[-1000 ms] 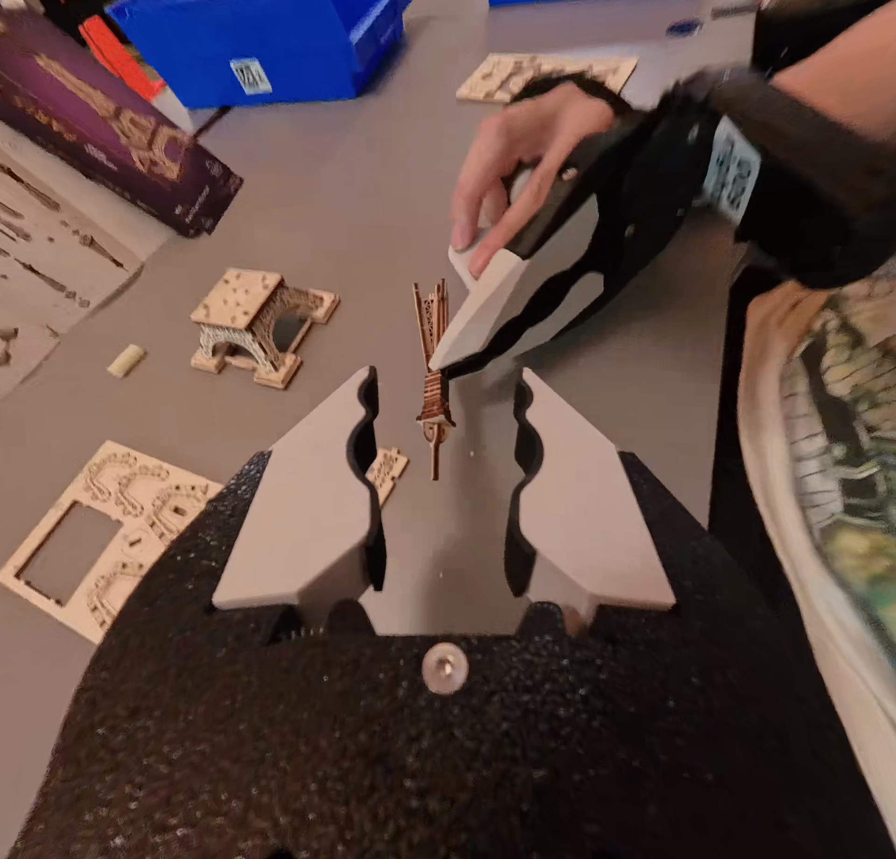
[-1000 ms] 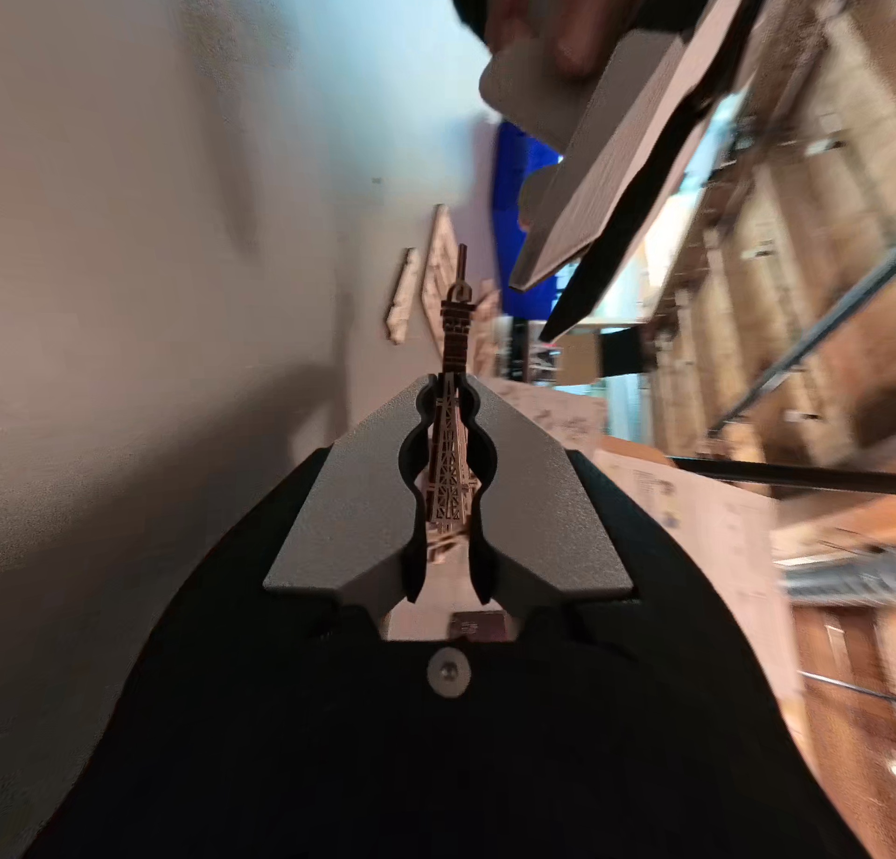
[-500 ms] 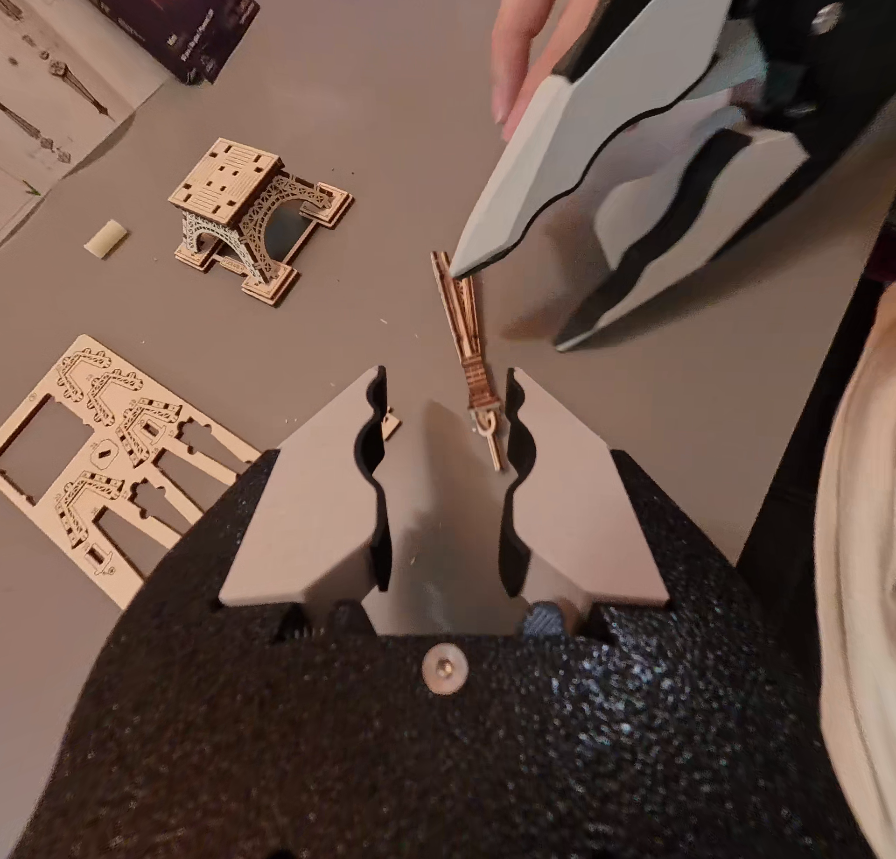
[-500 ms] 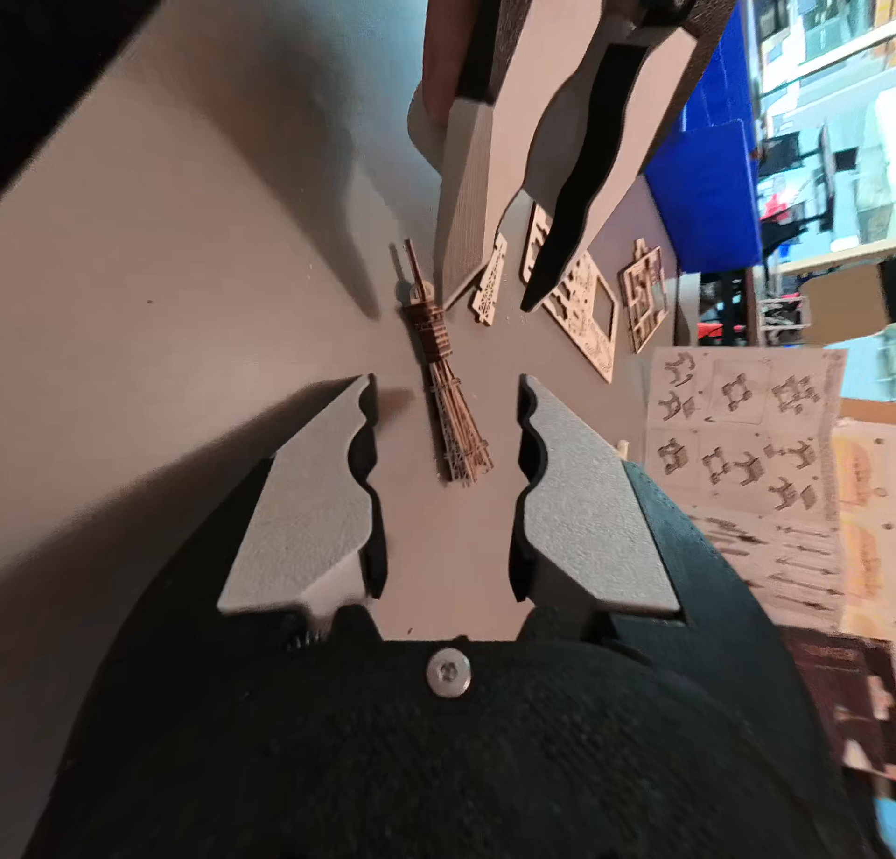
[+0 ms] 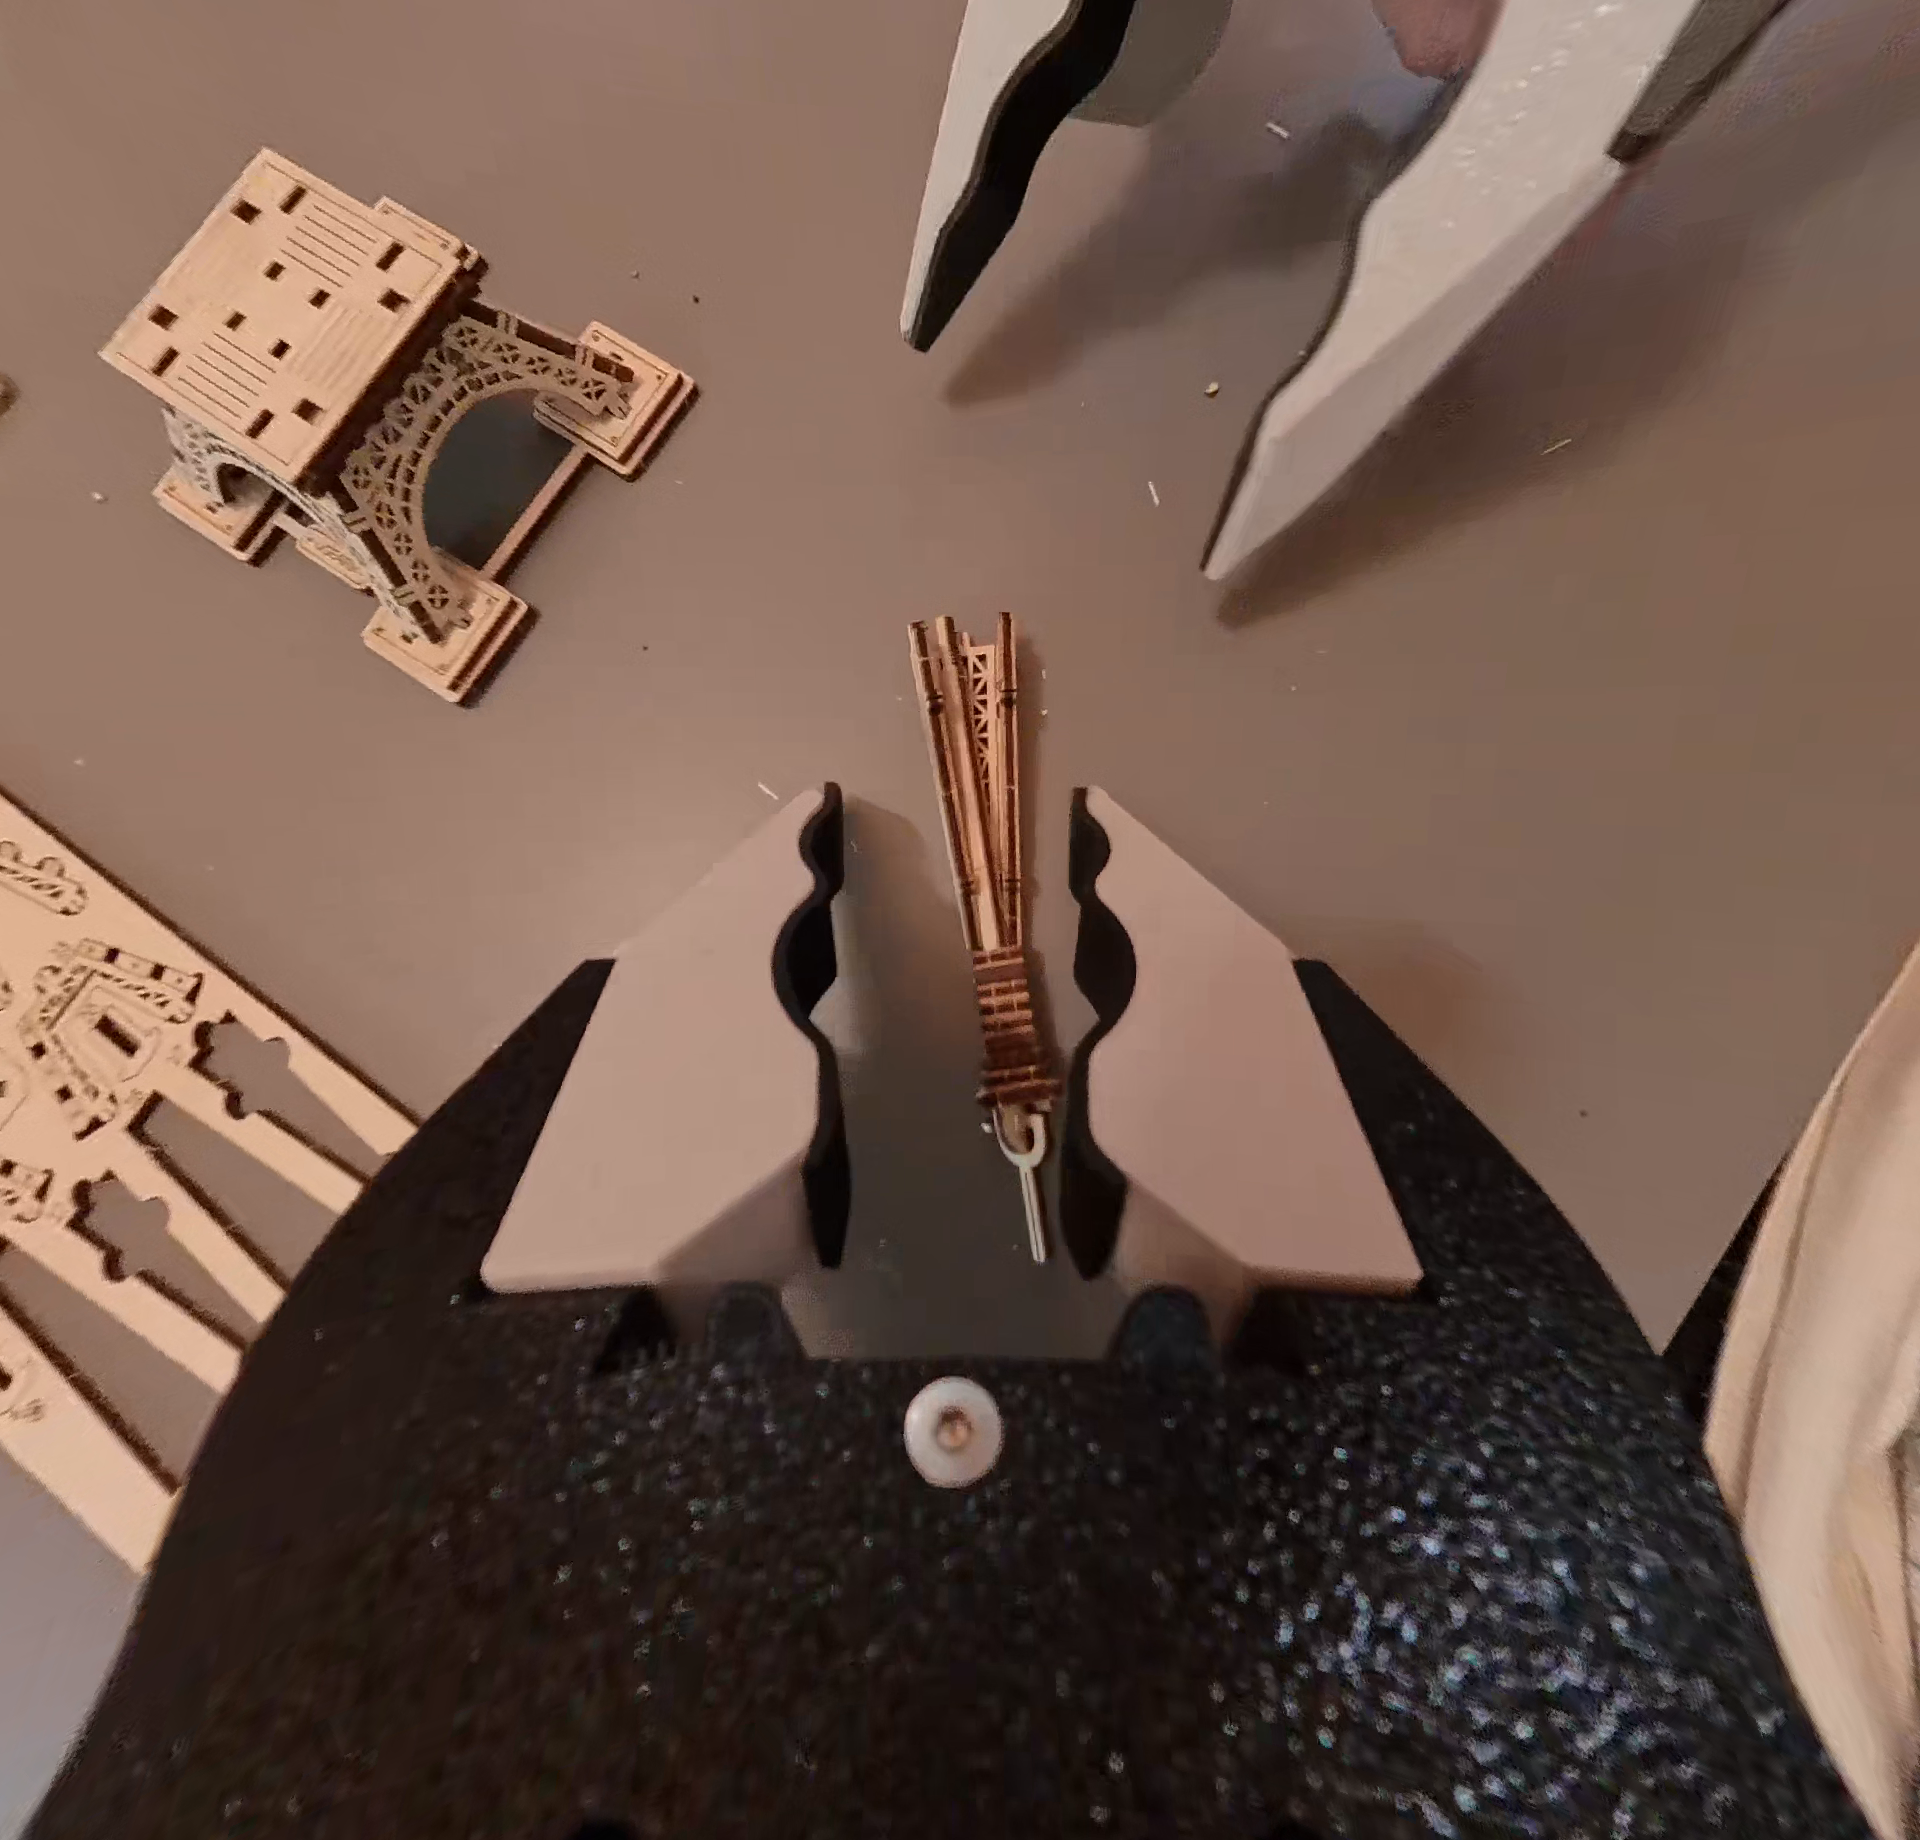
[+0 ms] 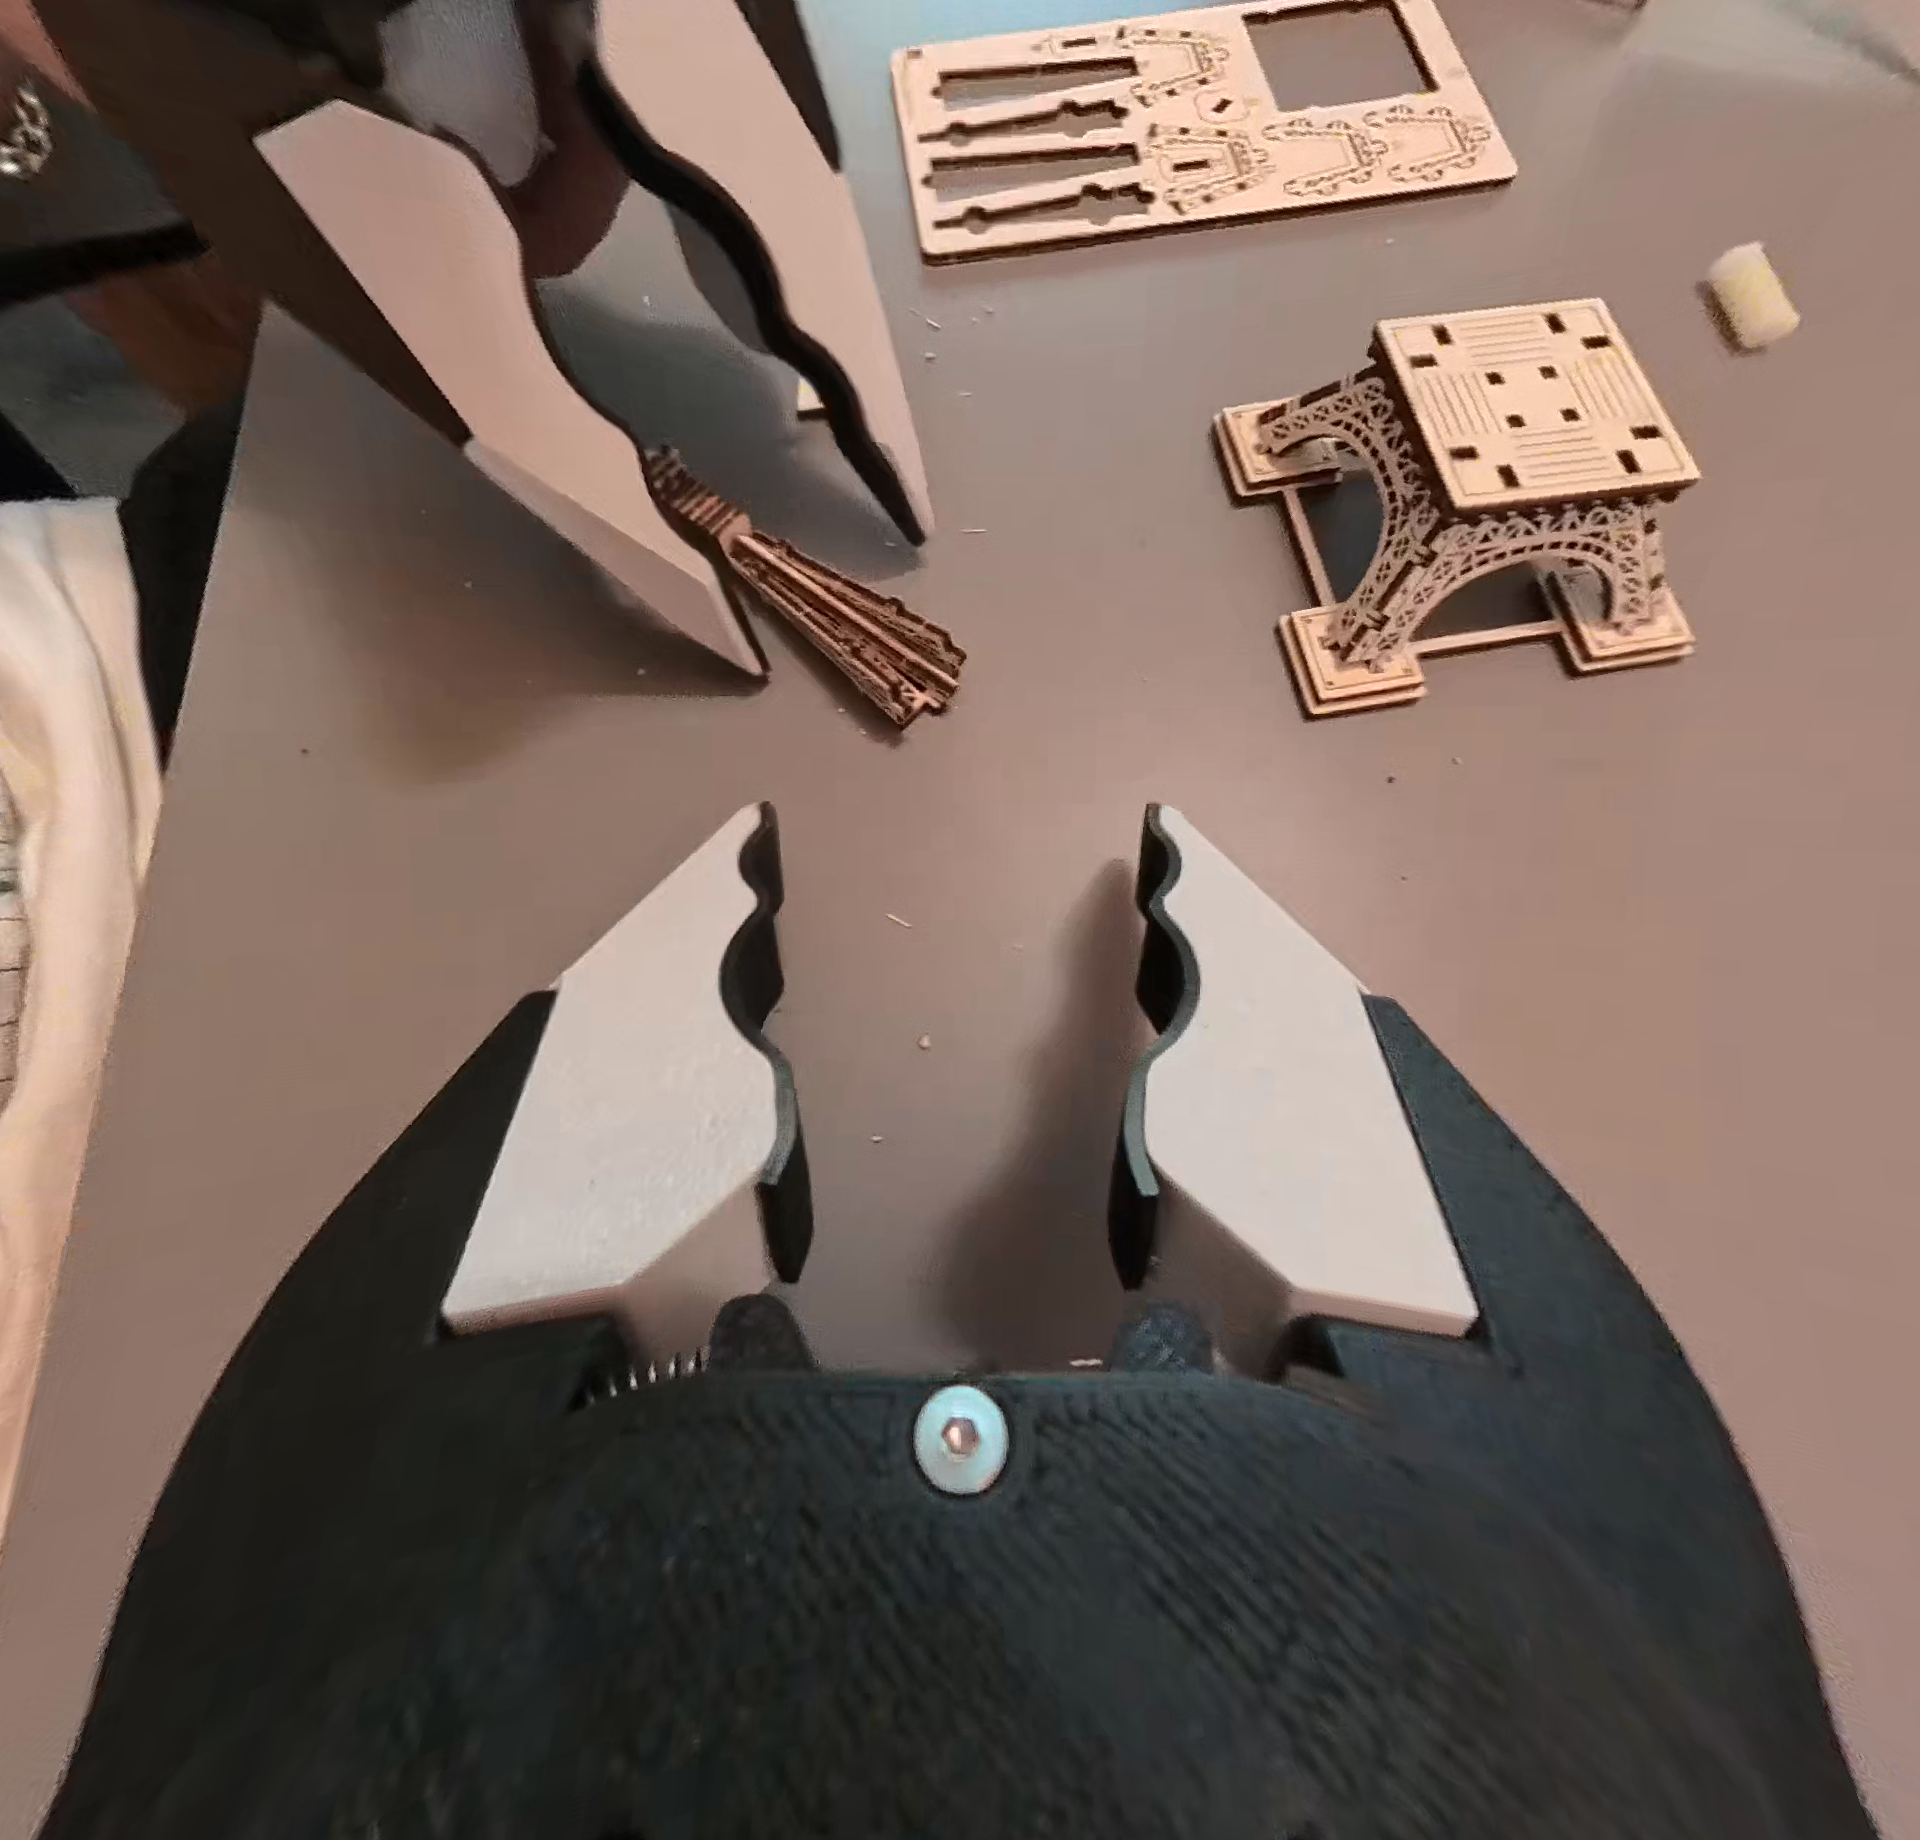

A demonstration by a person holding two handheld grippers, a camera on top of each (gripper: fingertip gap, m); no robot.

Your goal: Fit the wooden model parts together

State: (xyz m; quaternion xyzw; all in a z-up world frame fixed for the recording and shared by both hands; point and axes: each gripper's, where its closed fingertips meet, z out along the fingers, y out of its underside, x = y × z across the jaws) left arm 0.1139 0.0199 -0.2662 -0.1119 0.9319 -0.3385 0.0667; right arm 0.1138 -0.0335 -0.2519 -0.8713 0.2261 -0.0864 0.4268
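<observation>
A slim wooden spire (image 5: 987,855) lies flat on the grey table, its wide end pointing away in the left wrist view. My left gripper (image 5: 956,814) is open and straddles it, with the spire's narrow end and pin between the fingers. In the right wrist view the left gripper (image 6: 831,595) stands tips-down over the spire (image 6: 862,627), and one finger hides its top. My right gripper (image 6: 958,819) is open and empty, a short way back from the spire; it also shows in the left wrist view (image 5: 1070,450). The arched wooden tower base (image 5: 384,429) (image 6: 1475,502) stands apart.
A punched-out wooden parts sheet (image 6: 1226,55) (image 5: 312,1084) lies flat beyond the base. A small cream foam piece (image 6: 1751,310) sits near it. A person's light clothing (image 5: 1818,1271) is at the table's near edge. Wood crumbs dot the table. The grippers' ends are close to 7 cm from one another.
My right gripper opened, laid the spire on the table and drew back. My left gripper came down and now straddles the spire.
</observation>
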